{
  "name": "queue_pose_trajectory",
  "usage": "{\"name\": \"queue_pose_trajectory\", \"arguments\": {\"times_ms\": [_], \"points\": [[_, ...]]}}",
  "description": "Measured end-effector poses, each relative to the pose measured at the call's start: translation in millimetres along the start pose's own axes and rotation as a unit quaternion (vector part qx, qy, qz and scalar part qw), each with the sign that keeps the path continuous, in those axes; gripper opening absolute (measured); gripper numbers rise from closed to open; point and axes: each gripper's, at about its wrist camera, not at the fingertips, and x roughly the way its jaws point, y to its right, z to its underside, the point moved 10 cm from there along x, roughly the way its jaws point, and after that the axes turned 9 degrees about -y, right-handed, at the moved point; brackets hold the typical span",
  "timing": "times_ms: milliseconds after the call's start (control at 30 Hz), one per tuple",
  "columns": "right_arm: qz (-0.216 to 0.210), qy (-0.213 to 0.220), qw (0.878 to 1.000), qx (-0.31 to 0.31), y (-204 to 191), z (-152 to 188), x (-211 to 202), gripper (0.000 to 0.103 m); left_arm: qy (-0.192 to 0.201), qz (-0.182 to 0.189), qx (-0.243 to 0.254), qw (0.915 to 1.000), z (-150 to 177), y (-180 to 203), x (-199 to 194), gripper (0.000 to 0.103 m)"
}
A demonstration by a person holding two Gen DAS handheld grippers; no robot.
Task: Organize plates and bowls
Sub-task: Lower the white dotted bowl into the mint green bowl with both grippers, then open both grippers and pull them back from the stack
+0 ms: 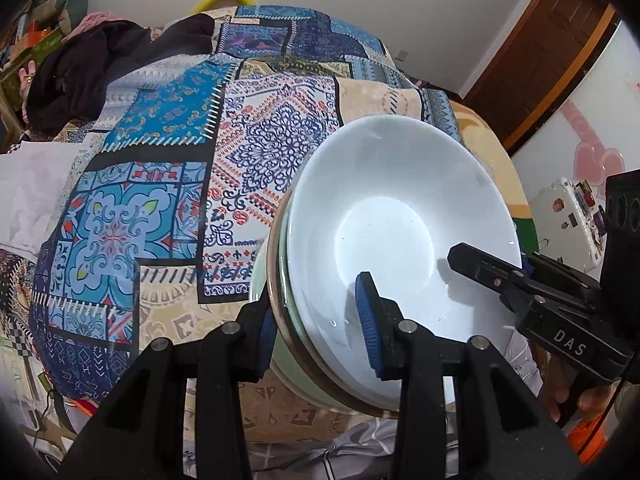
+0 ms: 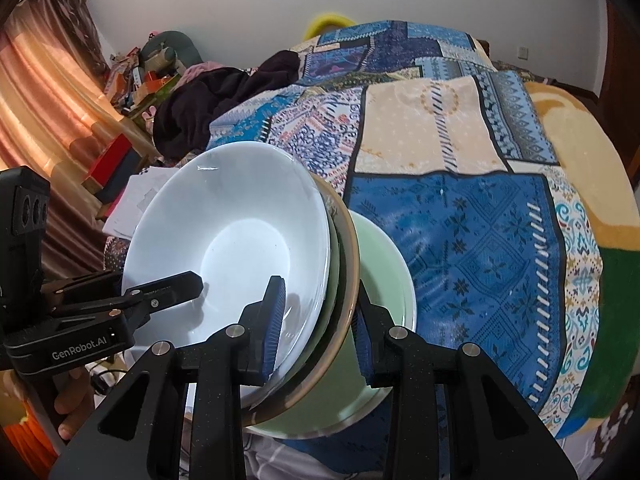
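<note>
The bed (image 1: 168,184) fills both views, covered by a patchwork quilt (image 2: 460,224) in blue, cream and white. A dark garment (image 1: 88,68) lies bunched at the far end, with a yellow item (image 2: 328,22) behind the quilt's far edge. White walls back the room.

Stack: a white bowl (image 1: 400,220) is nested in a brown-rimmed dish (image 2: 347,256), which sits in a pale green bowl (image 2: 384,280). The stack is tilted, its opening turned toward the cameras, over the near edge of the bed. Whether it touches the quilt cannot be told.

Left hand-held gripper (image 1: 320,336): clamped on the stack's rim at its own side, one blue pad inside the white bowl, the other against the green outer wall.

Right hand-held gripper (image 2: 318,328): likewise clamped on the rim at the opposite side, one pad inside the white bowl, the other outside the green bowl.

Left view only: a brown wooden door (image 1: 544,52), a white cabinet front (image 1: 584,120) with pink decoration, and a small white case (image 1: 568,220) with stickers.

Right view only: an orange curtain (image 2: 44,92), cluttered boxes (image 2: 136,76) beside the bed, white papers (image 2: 132,204), and a wall socket (image 2: 522,53).

Each view shows the opposite gripper reaching into the white bowl.
</note>
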Motion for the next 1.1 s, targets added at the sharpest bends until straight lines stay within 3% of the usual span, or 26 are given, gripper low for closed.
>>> {"name": "queue_pose_trajectory", "arguments": {"times_ms": [533, 767, 900, 1033, 1100], "points": [[-0.003, -0.02, 1.0, 0.013, 9, 9, 15, 0.029, -0.038, -0.004, 0.0, 0.9993, 12, 1, 30, 0.037], [-0.016, -0.02, 0.999, 0.019, 11, 10, 16, 0.031, -0.034, -0.003, 0.003, 0.9994, 11, 1, 30, 0.037], [0.006, 0.005, 1.0, 0.006, 10, 5, 4, 0.031, -0.031, -0.004, 0.01, 0.9995, 12, 2, 31, 0.037], [0.012, 0.021, 1.0, 0.003, 11, 3, -9, 0.042, -0.029, -0.001, 0.012, 0.9995, 12, 2, 31, 0.037], [0.013, 0.028, 1.0, 0.001, 10, 1, -16, 0.043, -0.02, -0.01, 0.01, 0.9997, 10, -1, 28, 0.038]]}}
